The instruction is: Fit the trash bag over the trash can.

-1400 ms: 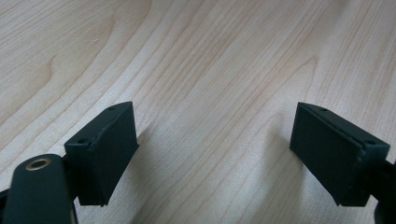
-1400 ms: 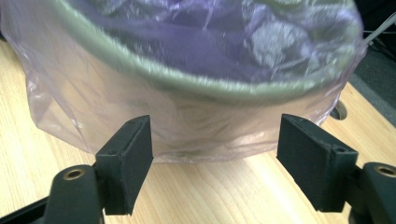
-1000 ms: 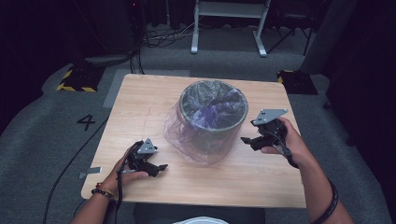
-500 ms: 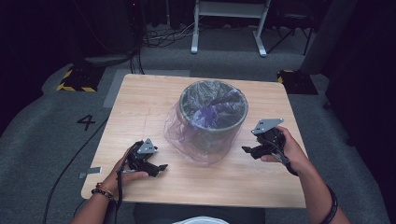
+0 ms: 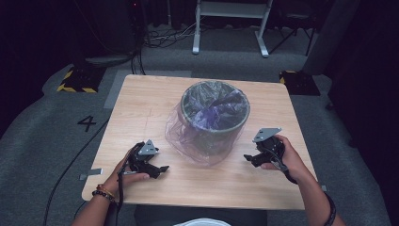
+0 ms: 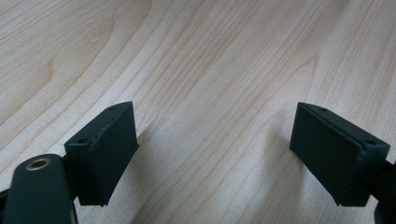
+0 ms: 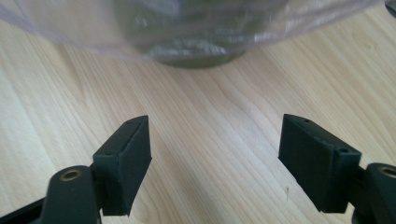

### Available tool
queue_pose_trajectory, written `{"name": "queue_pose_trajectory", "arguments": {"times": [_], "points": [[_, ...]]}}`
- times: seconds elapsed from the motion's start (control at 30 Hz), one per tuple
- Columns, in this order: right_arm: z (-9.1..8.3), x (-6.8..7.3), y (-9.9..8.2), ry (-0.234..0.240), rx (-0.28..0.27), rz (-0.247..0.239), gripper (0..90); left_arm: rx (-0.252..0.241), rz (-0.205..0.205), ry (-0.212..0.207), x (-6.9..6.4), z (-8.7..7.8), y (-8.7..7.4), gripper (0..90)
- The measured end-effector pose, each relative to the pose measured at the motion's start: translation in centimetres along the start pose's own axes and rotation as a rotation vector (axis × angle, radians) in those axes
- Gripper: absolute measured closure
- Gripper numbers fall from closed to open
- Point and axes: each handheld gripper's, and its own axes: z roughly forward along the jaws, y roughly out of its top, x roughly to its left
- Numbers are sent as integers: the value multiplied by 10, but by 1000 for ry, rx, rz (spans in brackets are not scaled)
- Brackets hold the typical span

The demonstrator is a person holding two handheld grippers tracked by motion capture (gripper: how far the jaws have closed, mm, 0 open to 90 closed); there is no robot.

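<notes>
A dark round bin (image 5: 215, 120) stands in the middle of the wooden table (image 5: 141, 108). A thin purple bag (image 5: 188, 139) lines it and hangs loose over its outside down to the tabletop. My left gripper (image 5: 162, 169) rests low over the table, front left of the bin, open with only bare wood between its pads (image 6: 212, 126). My right gripper (image 5: 248, 160) sits low to the right of the bin and points at its base. It is open, its jaws have just widened a little, and nothing is between them (image 7: 215, 135). The bin's foot and bag (image 7: 196, 46) lie just ahead of it.
The table's front edge (image 5: 188, 200) runs close under both hands. A cable (image 5: 70, 165) trails off the left gripper to the grey floor. A white metal frame (image 5: 230, 28) stands behind the table, with yellow-and-black blocks (image 5: 75, 82) at either back corner.
My right gripper has come down from beside the bin's rim to just above the tabletop. The left gripper has stayed where it was.
</notes>
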Motion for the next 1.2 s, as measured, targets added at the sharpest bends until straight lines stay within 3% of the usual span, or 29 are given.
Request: {"name": "queue_pose_trajectory", "arguments": {"times": [0.13, 0.33, 1.2], "points": [[7, -2, -11, -26, 25, -1, 246, 0, 0, 0, 0, 0, 0, 147], [11, -4, -28, -22, 18, 43, 223, 0, 0, 0, 0, 0, 0, 146], [6, -2, -90, -19, -104, 140, 195, 0, 0, 2, 0, 0, 0, 147]]}}
